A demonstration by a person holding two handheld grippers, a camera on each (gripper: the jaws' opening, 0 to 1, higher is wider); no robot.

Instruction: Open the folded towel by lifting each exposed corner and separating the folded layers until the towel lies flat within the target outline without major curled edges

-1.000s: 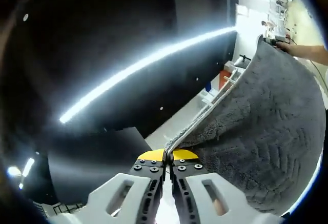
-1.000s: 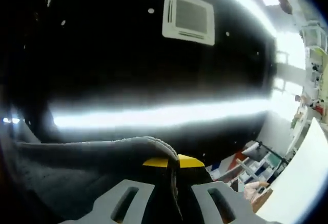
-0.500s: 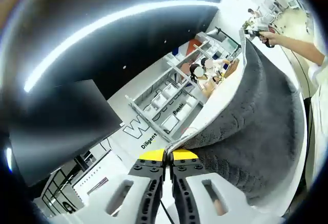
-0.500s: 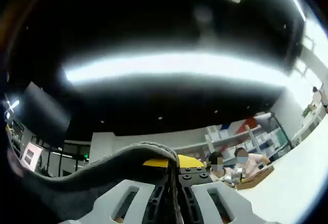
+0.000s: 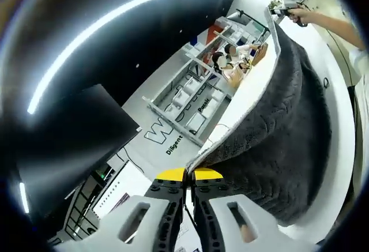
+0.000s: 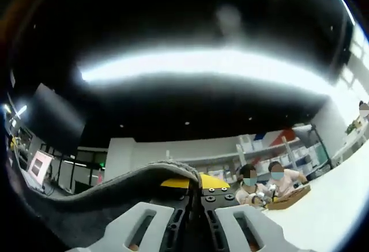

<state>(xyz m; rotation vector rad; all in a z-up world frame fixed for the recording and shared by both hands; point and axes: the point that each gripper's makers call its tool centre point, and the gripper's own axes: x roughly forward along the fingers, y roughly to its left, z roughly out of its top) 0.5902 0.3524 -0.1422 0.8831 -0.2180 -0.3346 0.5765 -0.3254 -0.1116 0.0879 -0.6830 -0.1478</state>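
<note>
While the left gripper (image 5: 185, 178) pinches one towel (image 5: 282, 142) corner, the right gripper (image 6: 195, 184) clamps another, stretching it taut.

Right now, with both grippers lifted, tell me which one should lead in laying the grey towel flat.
Neither clearly. The left gripper and the right gripper are each shut on an edge of the grey textured towel, stretched between them. Lowering together looks best.

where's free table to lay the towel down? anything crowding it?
Bare white table runs along the far side of the grey towel, stretched between the left gripper and the right gripper. Crowded beyond: shelving and seated people.
</note>
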